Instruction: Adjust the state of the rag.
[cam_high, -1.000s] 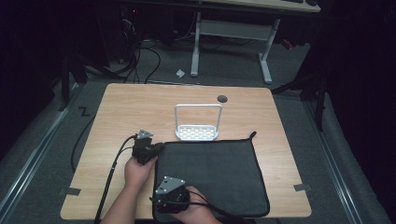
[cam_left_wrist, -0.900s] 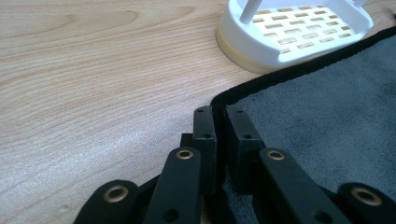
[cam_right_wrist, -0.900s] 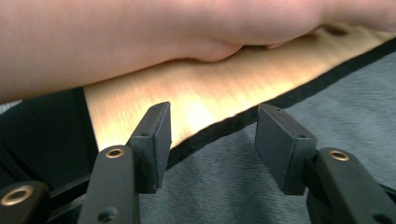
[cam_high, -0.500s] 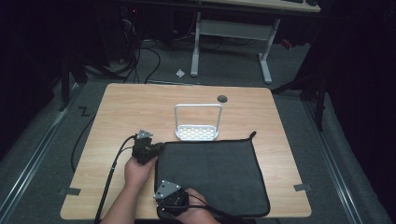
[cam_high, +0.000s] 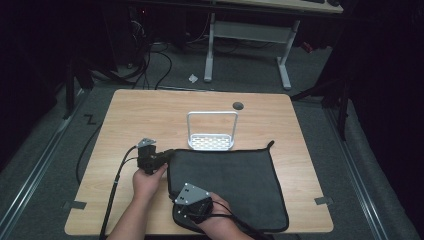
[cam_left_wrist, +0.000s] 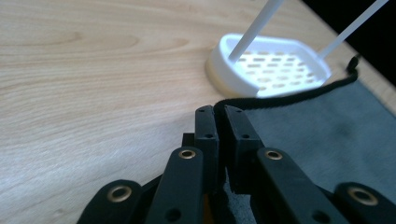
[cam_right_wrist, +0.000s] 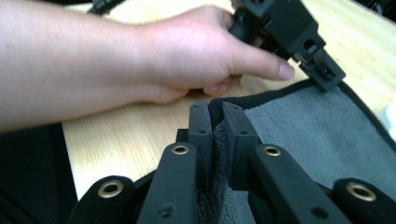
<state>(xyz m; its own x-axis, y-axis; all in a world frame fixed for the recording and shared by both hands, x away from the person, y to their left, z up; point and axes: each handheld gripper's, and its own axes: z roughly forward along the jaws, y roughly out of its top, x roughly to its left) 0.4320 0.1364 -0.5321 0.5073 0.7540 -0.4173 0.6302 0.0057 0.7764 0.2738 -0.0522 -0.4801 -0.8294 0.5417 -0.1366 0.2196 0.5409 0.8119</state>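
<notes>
A dark grey cloth (cam_high: 235, 175) with a black hem lies on the near right part of the wooden table (cam_high: 145, 115). My left gripper (cam_high: 169, 153) rests at the cloth's far-left corner. In the left gripper view my left gripper (cam_left_wrist: 219, 114) is shut on that hemmed corner of the cloth (cam_left_wrist: 322, 126). My right gripper (cam_high: 189, 206) is at the cloth's near-left corner, under its grey plate. In the right gripper view my right gripper (cam_right_wrist: 217, 109) has just been closing, and its jaws now pinch the bunched cloth (cam_right_wrist: 308, 126). The left hand (cam_right_wrist: 163, 60) shows beyond them.
A white perforated tray with a tall wire handle (cam_high: 211, 141) stands just beyond the cloth's far edge, and appears close ahead as the white tray (cam_left_wrist: 271, 65). A round cable hole (cam_high: 238, 106) sits near the table's far edge. The left gripper's cable (cam_high: 112, 195) trails off the near-left side.
The right gripper has risen a little, taking the cloth's near-left corner up with it. The left hand and its gripper have kept still.
</notes>
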